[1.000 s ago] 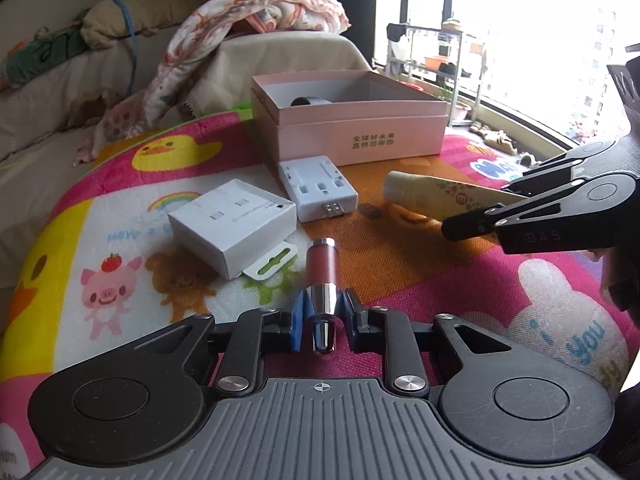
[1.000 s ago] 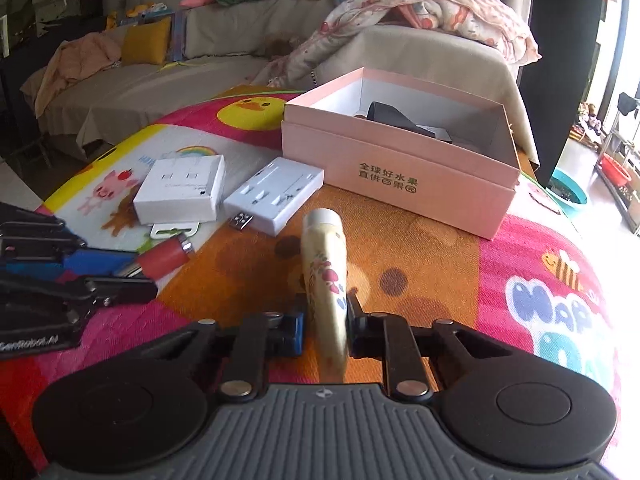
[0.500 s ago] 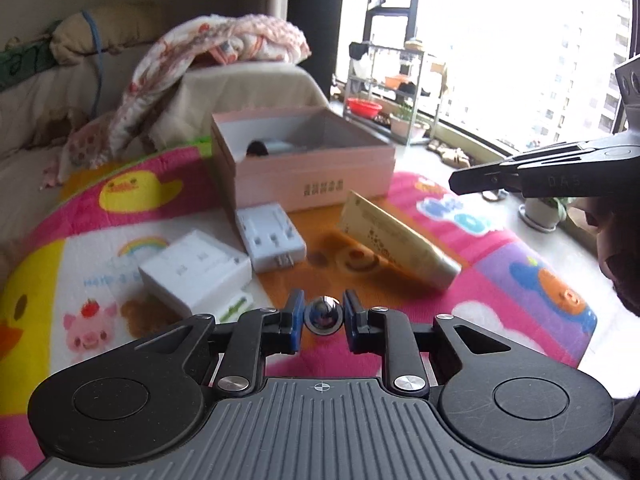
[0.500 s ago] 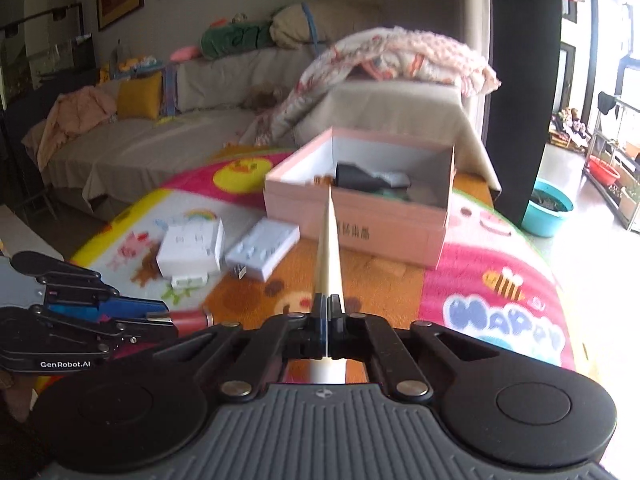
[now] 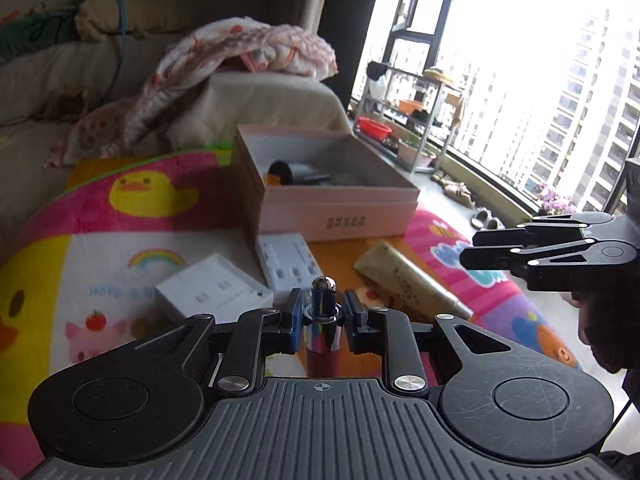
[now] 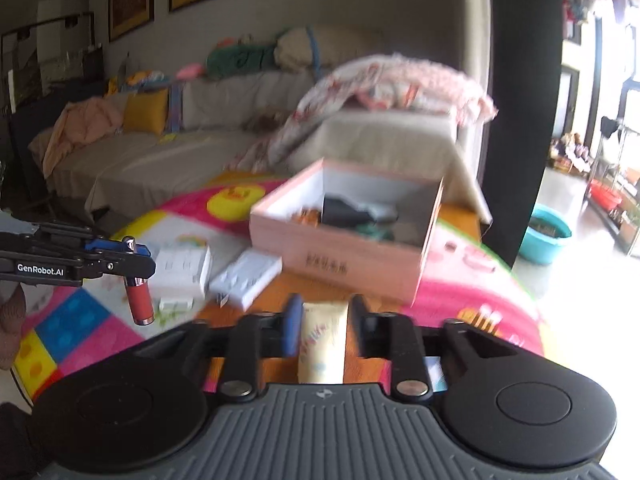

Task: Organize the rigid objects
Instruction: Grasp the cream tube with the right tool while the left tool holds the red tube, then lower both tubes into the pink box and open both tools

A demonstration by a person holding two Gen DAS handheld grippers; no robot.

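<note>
My left gripper (image 5: 320,312) is shut on a red lipstick tube (image 5: 321,320) by its silver cap, held in the air; the lipstick tube hangs downward in the right wrist view (image 6: 138,290). A cream cosmetic tube (image 5: 412,282) lies on the colourful mat below my right gripper (image 5: 480,250). In the right wrist view the cream tube (image 6: 324,340) sits between the parted fingers of my right gripper (image 6: 324,322), apart from both pads. An open pink box (image 5: 332,194) holding dark items stands beyond, also in the right wrist view (image 6: 352,232).
Two white boxes (image 5: 212,290) (image 5: 288,262) lie on the mat left of the pink box. A sofa with blankets (image 6: 240,120) stands behind. A window and shelf rack (image 5: 408,120) are at the right. A blue basin (image 6: 546,236) sits on the floor.
My right gripper has opened and risen, leaving the cream tube lying on the mat. My left gripper has lifted the lipstick and turned it so the tube hangs down.
</note>
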